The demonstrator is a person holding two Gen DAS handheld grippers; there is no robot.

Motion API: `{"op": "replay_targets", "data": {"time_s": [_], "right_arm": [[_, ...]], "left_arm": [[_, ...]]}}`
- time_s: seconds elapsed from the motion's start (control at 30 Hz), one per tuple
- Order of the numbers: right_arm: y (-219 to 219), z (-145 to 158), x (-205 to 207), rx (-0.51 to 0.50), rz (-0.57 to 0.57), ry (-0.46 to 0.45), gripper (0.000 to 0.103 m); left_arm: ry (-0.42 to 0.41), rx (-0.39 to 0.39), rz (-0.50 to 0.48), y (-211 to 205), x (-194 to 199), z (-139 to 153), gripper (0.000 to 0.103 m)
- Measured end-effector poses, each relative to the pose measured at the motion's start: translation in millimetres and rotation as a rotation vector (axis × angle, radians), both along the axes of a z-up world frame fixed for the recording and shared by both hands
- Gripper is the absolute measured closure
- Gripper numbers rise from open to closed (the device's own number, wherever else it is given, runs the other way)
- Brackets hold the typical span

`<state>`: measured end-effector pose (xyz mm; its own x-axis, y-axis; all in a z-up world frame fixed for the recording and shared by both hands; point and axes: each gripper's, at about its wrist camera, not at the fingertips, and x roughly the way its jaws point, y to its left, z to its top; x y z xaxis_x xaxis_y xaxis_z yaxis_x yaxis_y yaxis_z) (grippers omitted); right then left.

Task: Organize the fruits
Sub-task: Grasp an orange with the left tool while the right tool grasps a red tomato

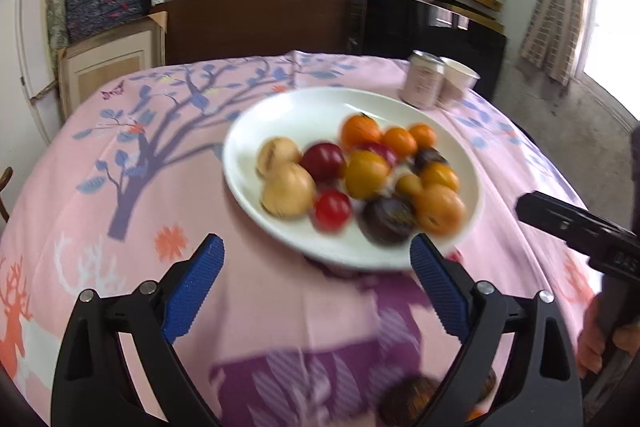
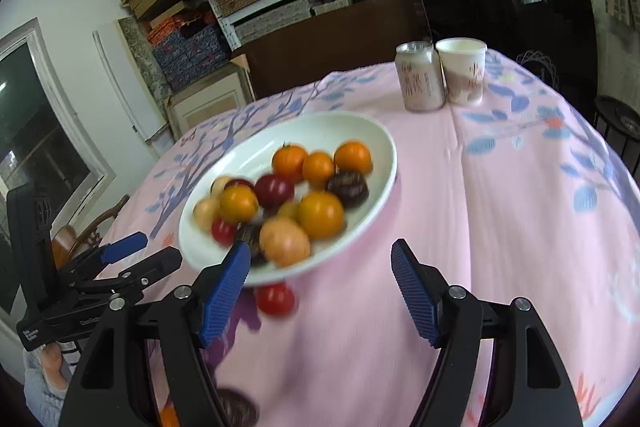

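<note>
A white plate (image 1: 280, 107) is sitting on the table (image 1: 120, 155), which is covered by a pink cloth printed with a tree and deer. The plate is holding a blurred heap of fruits (image 1: 362, 175): orange ones, yellow ones, red ones, two pale tan ones on its left side and dark purple ones toward its near edge. One red fruit (image 2: 275, 299) is lying off the plate on the cloth, just beside the plate's near rim. More round fruits, dark and orange, are showing blurred at the bottom edge of both views, close under the tools.

The left gripper (image 1: 316, 265) is hovering near the plate's front rim with its blue fingers (image 1: 196, 287) spread wide and nothing between them. The right gripper (image 2: 320, 267) is standing open too, its fingers (image 2: 414, 291) apart and empty, the left one overlapping the plate's near edge in the picture.

A can (image 2: 418, 77) and a paper cup (image 2: 464, 71) are standing upright, just beside each other, on the far side of the table, well apart from the plate.
</note>
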<state>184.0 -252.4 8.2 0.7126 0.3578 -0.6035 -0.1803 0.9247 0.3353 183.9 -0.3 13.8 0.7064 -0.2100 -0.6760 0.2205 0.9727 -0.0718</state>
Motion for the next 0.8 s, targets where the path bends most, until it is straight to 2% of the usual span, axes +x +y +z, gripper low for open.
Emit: {"op": "replay_targets", "data": {"time_s": [0.13, 0.23, 0.33, 0.43, 0.53, 0.63, 0.7, 0.8], "right_arm": [[0, -4, -33, 0.039, 0.056, 0.007, 0.029], [3, -7, -50, 0.031, 0.067, -0.005, 0.023], [17, -16, -35, -0.065, 0.041, 0.017, 0.023], [38, -25, -18, -0.158, 0.078, 0.046, 0.023], [59, -32, -3, -0.208, 0.122, 0.065, 0.026], [73, -37, 8, -0.225, 0.145, 0.071, 0.039], [79, -44, 15, -0.231, 0.171, 0.108, 0.067], [69, -44, 14, -0.188, 0.169, 0.117, 0.074]], "left_arm": [[0.029, 0.054, -0.089, -15, -37, -12, 0.011], [0.051, 0.087, -0.104, -24, -47, -23, 0.011], [0.063, 0.108, -0.068, -28, -39, -29, 0.011], [0.07, 0.105, -0.079, -25, -41, -30, 0.011], [0.054, 0.105, -0.084, -18, -49, -25, 0.011], [0.064, 0.078, -0.086, -10, -52, -23, 0.011], [0.071, 0.074, -0.084, -7, -55, -24, 0.011], [0.068, 0.062, -0.099, -8, -63, -22, 0.011]]}}
